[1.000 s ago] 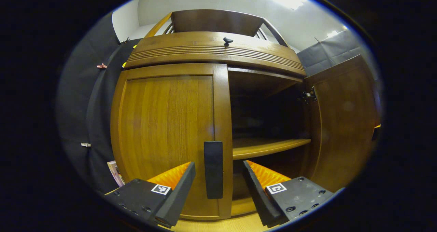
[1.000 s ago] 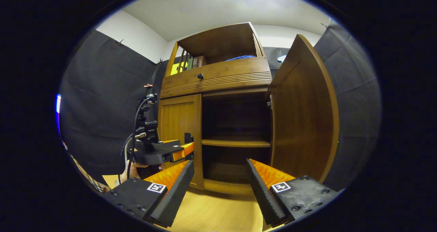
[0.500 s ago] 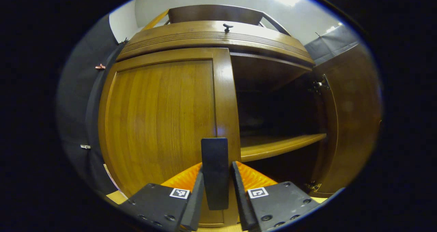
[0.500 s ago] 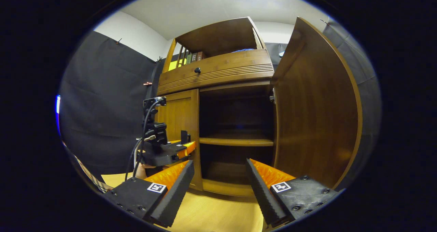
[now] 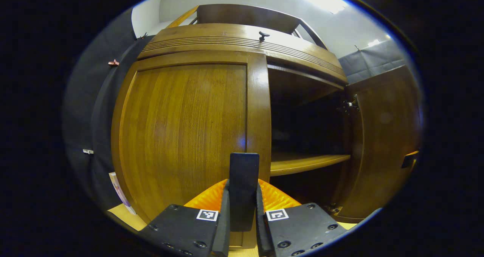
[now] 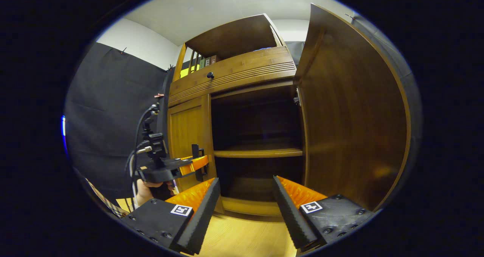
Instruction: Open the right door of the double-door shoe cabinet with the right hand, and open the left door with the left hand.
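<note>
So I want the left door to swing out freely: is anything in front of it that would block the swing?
Nothing visible does. The left gripper is shut on the door handle of the left door, which looks barely opened. The right gripper hangs open before the right compartment, beside the open right door.

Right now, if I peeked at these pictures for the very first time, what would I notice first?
Probably the big wooden shoe cabinet with its right door swung wide open, showing a dark inside and a shelf. Next, the left gripper pinching the black handle on the closed left door.
</note>
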`<state>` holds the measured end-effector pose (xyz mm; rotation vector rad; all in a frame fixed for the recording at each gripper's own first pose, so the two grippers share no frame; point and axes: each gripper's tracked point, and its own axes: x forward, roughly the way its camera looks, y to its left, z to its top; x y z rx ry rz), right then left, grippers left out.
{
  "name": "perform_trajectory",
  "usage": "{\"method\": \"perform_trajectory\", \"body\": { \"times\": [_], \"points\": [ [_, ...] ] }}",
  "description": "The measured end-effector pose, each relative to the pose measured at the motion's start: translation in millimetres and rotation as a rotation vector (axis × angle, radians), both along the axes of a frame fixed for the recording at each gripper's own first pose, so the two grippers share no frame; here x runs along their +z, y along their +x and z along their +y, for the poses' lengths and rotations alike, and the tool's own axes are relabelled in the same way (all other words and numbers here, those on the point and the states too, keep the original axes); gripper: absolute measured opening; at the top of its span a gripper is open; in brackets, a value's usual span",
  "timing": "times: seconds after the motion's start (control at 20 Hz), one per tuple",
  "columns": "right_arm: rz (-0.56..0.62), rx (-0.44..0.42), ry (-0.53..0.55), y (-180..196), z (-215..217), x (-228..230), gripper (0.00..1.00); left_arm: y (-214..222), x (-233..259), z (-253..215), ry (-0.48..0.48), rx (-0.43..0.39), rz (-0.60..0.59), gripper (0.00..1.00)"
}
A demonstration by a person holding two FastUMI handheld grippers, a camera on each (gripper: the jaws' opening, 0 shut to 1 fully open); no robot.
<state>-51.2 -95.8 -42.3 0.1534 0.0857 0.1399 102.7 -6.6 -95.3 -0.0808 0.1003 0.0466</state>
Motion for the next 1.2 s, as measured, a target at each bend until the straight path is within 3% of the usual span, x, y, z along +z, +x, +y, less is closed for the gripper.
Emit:
{"method": "perform_trajectory", "body": {
  "times": [0.05, 0.1, 0.5, 0.55, 0.65, 0.8, 0.85, 0.95, 1.2],
  "points": [
    [0.000, -0.008, -0.011, 0.3, 0.4, -0.6, 0.80, -8.8, 2.5, 0.0, -0.010, -0.020, 0.001, 0.31],
    [0.001, -0.013, -0.021, 1.2, 2.0, -1.9, 0.88, -18.8, 5.0, 0.7, -0.017, -0.037, 0.001, 0.31],
    [0.015, 0.040, -0.066, 8.9, 46.6, -7.5, 0.88, -99.3, 20.9, 18.6, -0.002, -0.097, 0.009, 0.31],
    [0.009, 0.036, -0.080, 8.8, 51.2, -6.7, 0.95, -109.3, 21.8, 22.4, 0.000, -0.099, 0.012, 0.31],
    [-0.007, 0.043, -0.094, 5.2, 63.7, -4.5, 0.90, -126.0, 25.5, 30.6, -0.014, -0.105, 0.011, 0.31],
    [-0.023, 0.089, -0.069, -0.6, 91.8, 3.2, 0.90, -150.3, 30.8, 47.9, -0.018, -0.088, 0.008, 0.31],
    [-0.026, 0.105, -0.059, -3.3, 99.8, 4.8, 0.85, -157.3, 31.9, 53.0, -0.015, -0.079, 0.009, 0.31],
    [-0.031, 0.122, -0.057, -11.1, 112.3, 5.4, 0.90, -171.6, 35.9, 65.5, 0.006, -0.055, 0.010, 0.31],
    [-0.051, 0.096, -0.099, -17.0, 124.4, 3.5, 0.90, -193.5, 39.6, 88.6, 0.034, -0.018, 0.014, 0.29]
  ]
}}
